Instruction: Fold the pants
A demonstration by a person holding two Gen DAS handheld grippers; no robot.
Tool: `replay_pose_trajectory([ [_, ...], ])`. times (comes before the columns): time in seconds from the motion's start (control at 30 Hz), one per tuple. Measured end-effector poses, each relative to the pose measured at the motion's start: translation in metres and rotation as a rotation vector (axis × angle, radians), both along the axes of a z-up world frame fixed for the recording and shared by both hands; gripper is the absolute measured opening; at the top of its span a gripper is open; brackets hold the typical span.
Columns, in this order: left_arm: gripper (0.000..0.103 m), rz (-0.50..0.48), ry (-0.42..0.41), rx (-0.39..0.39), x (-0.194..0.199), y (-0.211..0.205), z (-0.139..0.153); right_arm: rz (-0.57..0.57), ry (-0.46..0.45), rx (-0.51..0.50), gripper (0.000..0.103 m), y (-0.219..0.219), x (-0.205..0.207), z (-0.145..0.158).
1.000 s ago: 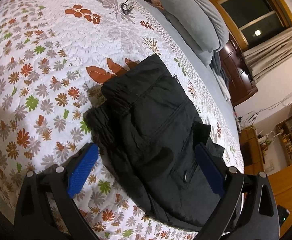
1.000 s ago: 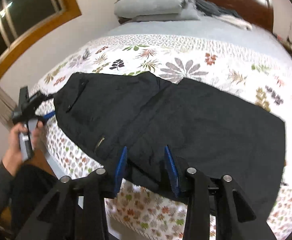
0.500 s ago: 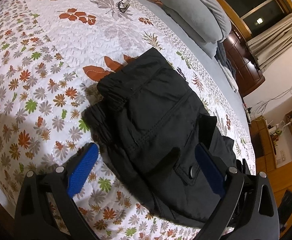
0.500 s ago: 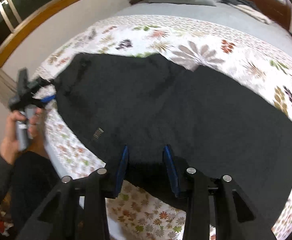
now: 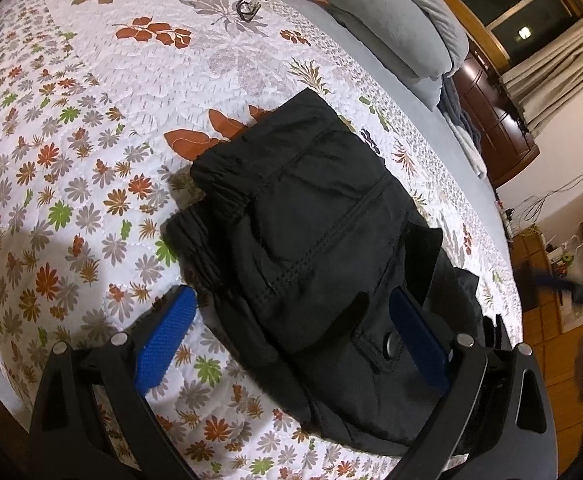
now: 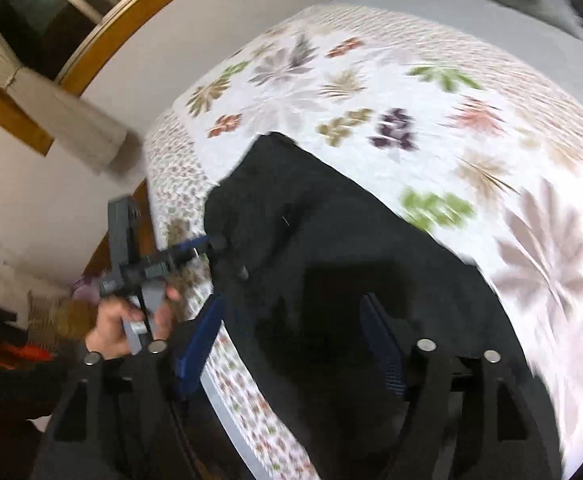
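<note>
From the left wrist, the left gripper (image 5: 291,344) stands wide, straddling the waistband end of the black pants (image 5: 315,240), doubled on the floral bed (image 5: 71,120). From the right wrist, blurred, the right gripper (image 6: 299,344) gapes wide over the pants (image 6: 351,260); nothing pins the fold, so it may slump. No containers show.

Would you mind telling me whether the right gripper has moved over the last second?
Yes. The right gripper has opened wider and swung left: the window frame now sits nearer the centre of its view.
</note>
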State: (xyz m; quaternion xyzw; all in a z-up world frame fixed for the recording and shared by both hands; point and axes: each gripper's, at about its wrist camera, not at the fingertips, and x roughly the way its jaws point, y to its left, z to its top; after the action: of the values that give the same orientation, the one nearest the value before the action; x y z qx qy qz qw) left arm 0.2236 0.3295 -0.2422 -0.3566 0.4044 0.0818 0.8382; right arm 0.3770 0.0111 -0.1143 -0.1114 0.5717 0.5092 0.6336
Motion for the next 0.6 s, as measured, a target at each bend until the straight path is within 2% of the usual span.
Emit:
replay_pose_trajectory([
  [0.07,0.097,-0.001,0.009,0.01,0.001,-0.002,0.001,0.069,0.045,-0.019,0.08,0.038,0.014,-0.011],
  [0.3,0.099,0.004,0.024,-0.003,0.003,-0.001,0.001,0.255,0.089,-0.108,0.082,0.154,0.042,-0.052],
  [0.47,0.1,-0.014,0.057,0.051,0.007,-0.009,0.001,0.338,0.098,-0.166,0.082,0.201,0.052,-0.077],
  [0.6,0.1,-0.033,0.066,0.05,0.009,-0.008,0.0,0.374,0.125,-0.182,0.083,0.223,0.061,-0.095],
])
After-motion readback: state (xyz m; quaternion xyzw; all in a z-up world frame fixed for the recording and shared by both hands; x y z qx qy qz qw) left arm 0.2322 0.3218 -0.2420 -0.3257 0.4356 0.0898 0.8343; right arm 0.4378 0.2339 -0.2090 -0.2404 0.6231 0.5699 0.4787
